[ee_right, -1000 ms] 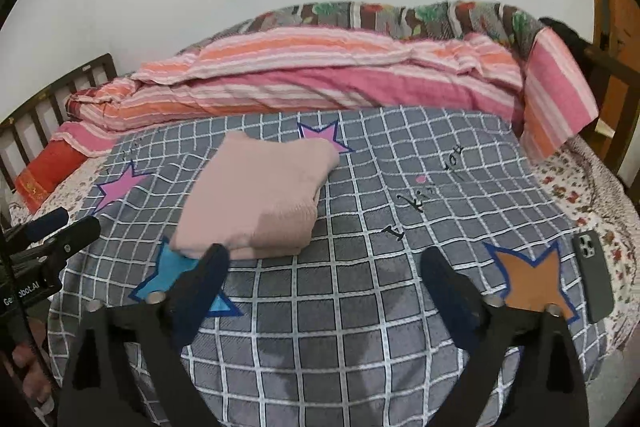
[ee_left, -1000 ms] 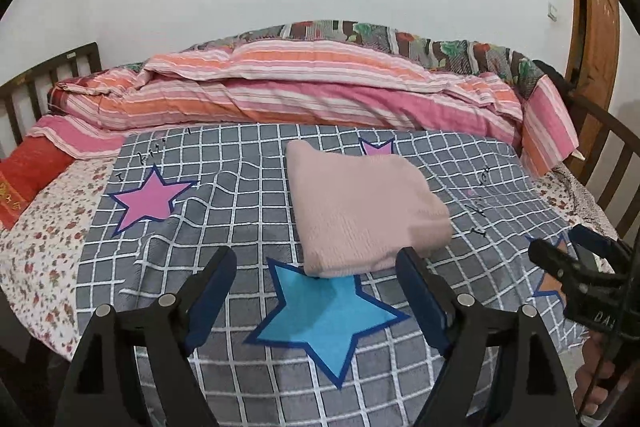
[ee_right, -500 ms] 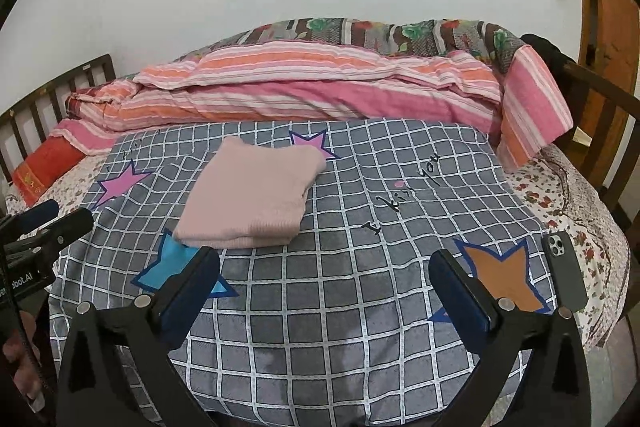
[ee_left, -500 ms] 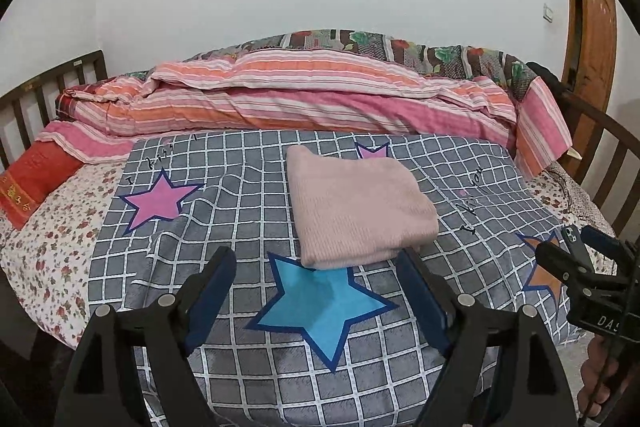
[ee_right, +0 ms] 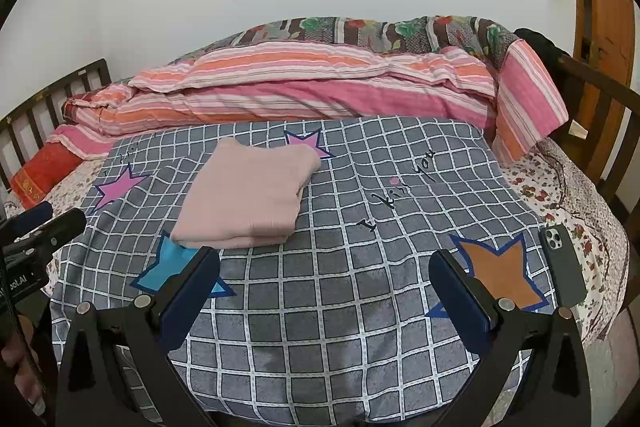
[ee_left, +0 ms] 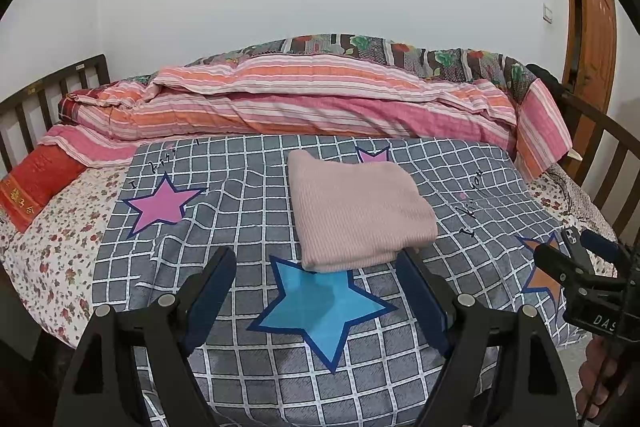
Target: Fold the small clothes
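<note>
A pink knitted garment (ee_left: 356, 211) lies folded into a neat rectangle on the grey checked blanket (ee_left: 240, 211) with coloured stars. It also shows in the right wrist view (ee_right: 252, 199). My left gripper (ee_left: 316, 291) is open and empty, held above the blanket's near part, short of the garment. My right gripper (ee_right: 324, 287) is open and empty, over the blanket to the right of the garment. Each gripper shows at the edge of the other's view.
A rolled striped pink and orange quilt (ee_left: 304, 103) lies along the back of the bed. A red pillow (ee_left: 36, 183) is at the left. A dark phone (ee_right: 562, 263) lies at the blanket's right edge. Wooden bed rails (ee_right: 600, 115) stand at both sides.
Both grippers have pulled back and up from the bed, so the folded garment looks smaller and farther. The garment has not moved. Both grippers stay open.
</note>
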`<state>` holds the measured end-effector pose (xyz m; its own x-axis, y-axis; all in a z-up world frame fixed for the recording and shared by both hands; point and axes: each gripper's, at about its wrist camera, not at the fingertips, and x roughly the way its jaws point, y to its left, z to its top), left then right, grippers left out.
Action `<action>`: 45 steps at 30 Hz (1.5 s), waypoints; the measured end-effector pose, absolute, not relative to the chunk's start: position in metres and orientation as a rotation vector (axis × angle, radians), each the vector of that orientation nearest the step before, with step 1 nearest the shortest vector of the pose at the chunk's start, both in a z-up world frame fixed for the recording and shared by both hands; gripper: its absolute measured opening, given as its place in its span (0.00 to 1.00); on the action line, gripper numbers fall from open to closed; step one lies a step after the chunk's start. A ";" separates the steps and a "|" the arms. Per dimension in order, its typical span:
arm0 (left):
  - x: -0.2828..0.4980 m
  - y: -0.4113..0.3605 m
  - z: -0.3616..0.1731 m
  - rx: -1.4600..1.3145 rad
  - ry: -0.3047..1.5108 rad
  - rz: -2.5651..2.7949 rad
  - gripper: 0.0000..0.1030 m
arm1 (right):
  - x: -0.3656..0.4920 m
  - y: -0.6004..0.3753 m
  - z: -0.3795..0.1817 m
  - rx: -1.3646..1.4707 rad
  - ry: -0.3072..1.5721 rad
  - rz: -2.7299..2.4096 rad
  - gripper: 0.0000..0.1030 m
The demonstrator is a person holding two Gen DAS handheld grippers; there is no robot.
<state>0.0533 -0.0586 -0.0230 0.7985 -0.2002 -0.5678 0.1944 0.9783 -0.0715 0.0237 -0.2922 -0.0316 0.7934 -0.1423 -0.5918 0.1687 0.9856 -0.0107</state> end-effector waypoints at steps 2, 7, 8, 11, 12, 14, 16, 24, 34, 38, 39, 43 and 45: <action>0.053 -0.058 -0.023 -0.011 0.611 -0.213 0.79 | 0.023 -0.292 -0.031 0.044 0.632 -0.169 0.99; 0.054 -0.058 -0.022 -0.012 0.612 -0.213 0.79 | 0.024 -0.293 -0.030 0.046 0.628 -0.170 0.99; 0.054 -0.059 -0.023 -0.012 0.611 -0.213 0.79 | 0.024 -0.293 -0.030 0.046 0.628 -0.170 0.99; 0.054 -0.058 -0.023 -0.011 0.612 -0.210 0.79 | 0.024 -0.294 -0.030 0.046 0.628 -0.170 0.99; 0.054 -0.059 -0.023 -0.010 0.612 -0.211 0.79 | 0.024 -0.294 -0.030 0.047 0.628 -0.168 0.99; 0.054 -0.058 -0.023 -0.010 0.612 -0.210 0.79 | 0.024 -0.294 -0.030 0.047 0.628 -0.167 0.99; 0.054 -0.058 -0.023 -0.011 0.612 -0.213 0.79 | 0.024 -0.295 -0.030 0.046 0.629 -0.167 0.99; 0.055 -0.057 -0.022 -0.011 0.609 -0.210 0.79 | 0.024 -0.294 -0.028 0.048 0.626 -0.170 0.99; 0.055 -0.055 -0.020 -0.015 0.605 -0.206 0.79 | 0.023 -0.292 -0.025 0.048 0.620 -0.174 0.99; 0.055 -0.055 -0.020 -0.010 0.605 -0.206 0.79 | 0.023 -0.292 -0.025 0.048 0.618 -0.175 0.99; 0.055 -0.055 -0.021 -0.012 0.604 -0.206 0.79 | 0.023 -0.292 -0.024 0.048 0.618 -0.176 0.99; 0.054 -0.055 -0.020 -0.014 0.604 -0.205 0.79 | 0.023 -0.292 -0.023 0.048 0.617 -0.176 0.99; 0.055 -0.055 -0.020 -0.012 0.604 -0.205 0.79 | 0.023 -0.292 -0.023 0.046 0.617 -0.176 0.99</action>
